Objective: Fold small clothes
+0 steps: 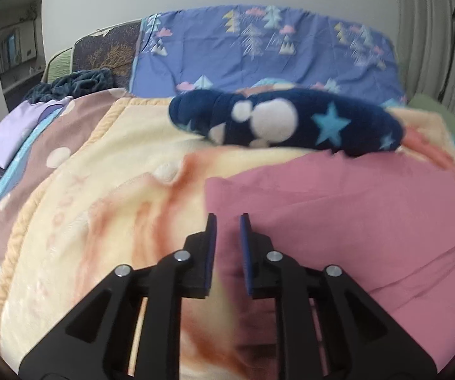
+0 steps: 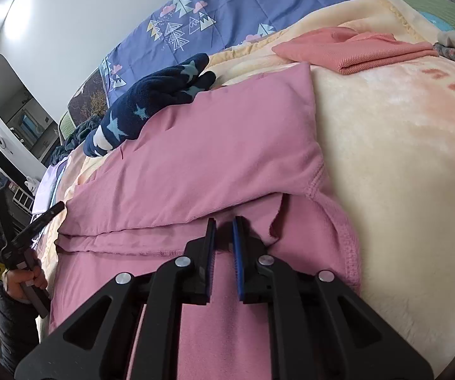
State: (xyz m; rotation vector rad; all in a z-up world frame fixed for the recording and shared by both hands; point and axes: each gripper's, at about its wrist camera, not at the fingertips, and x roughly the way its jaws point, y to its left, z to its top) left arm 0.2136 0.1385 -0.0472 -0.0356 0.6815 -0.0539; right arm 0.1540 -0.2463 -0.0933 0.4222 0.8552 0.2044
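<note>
Pink garment (image 2: 196,164) lies flat across the cream blanket (image 2: 401,174), long axis left to right. Your right gripper (image 2: 224,221) pinches its near folded edge; your left gripper (image 1: 227,218), narrowly parted and empty, hovers at its left end.

Both grippers are matte black — the left gripper (image 1: 228,218) and right gripper (image 2: 224,221) — with silver pivot screws. Blue pads line the fingers. The person's sleeve (image 2: 15,326) is dark, quilted.
</note>
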